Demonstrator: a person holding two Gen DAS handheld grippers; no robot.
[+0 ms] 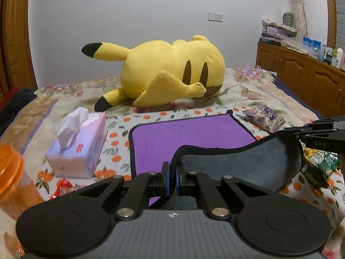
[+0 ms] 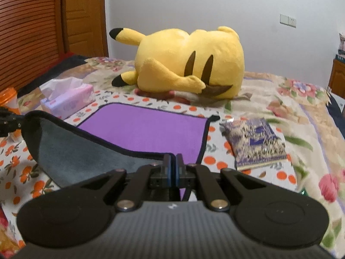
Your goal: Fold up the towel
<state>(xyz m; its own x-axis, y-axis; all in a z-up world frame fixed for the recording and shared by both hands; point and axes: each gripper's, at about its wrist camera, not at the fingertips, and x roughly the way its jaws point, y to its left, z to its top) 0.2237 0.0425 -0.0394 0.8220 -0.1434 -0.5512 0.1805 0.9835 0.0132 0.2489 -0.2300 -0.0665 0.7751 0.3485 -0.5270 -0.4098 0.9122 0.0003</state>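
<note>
Left gripper (image 1: 172,172) clamped tight on the towel (image 1: 194,138) at its near edge, right gripper (image 2: 173,164) pinching the other near corner — grey underside lifted between them, purple face flat on the bedspread (image 2: 301,116). Tissue box (image 1: 79,146) left, yellow plush (image 1: 172,71) beyond.

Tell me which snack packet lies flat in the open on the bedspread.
The purple snack packet, right of the towel. The green one sits partly hidden behind the towel's lifted edge and the right gripper.
</note>
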